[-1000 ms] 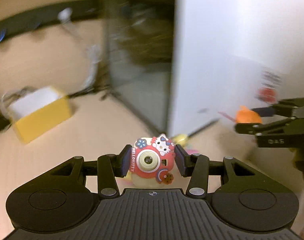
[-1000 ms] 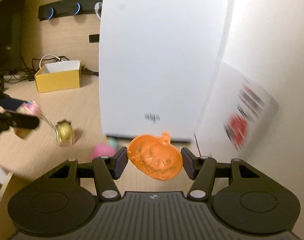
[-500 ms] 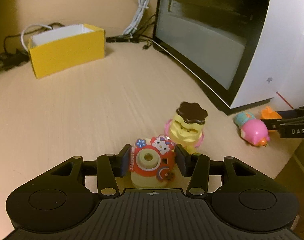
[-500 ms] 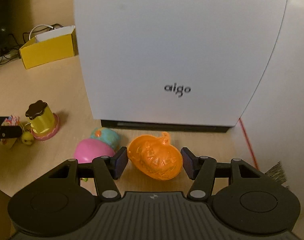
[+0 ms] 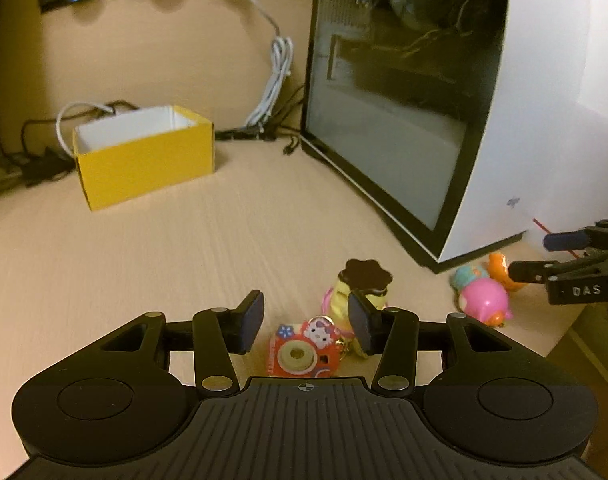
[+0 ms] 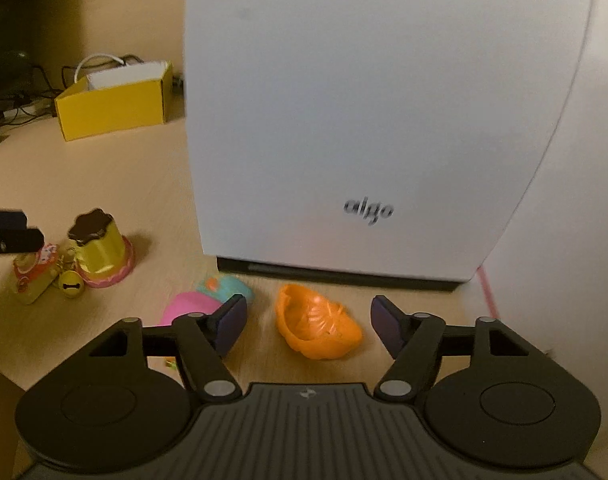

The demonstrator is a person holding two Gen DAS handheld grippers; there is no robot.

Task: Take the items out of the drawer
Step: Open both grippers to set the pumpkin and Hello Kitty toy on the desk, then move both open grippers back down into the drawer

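My left gripper (image 5: 306,324) stands open over the desk. The red cartoon-cat camera toy (image 5: 304,354) lies on the wood between and just below its pads, untouched. Right behind it stands a yellow pudding toy (image 5: 362,288). My right gripper (image 6: 310,326) has its jaws opening, and the orange pumpkin toy (image 6: 316,328) rests on the desk between the pads, free of both. A pink and teal toy (image 6: 208,300) lies just left of the pumpkin. The right wrist view also shows the pudding toy (image 6: 98,252), the camera toy (image 6: 32,276) and the left gripper (image 6: 20,228) at the left edge.
A white computer case (image 6: 364,120) with a glass side (image 5: 384,120) stands close behind the toys. A yellow open box (image 5: 144,160) sits at the back left, with cables (image 5: 272,92) along the wall. The desk's front edge (image 5: 564,332) runs near the right gripper (image 5: 532,256).
Both grippers came down to the desk and opened. The camera toy left the left pads and the pumpkin left the right pads; both now lie on the wood.
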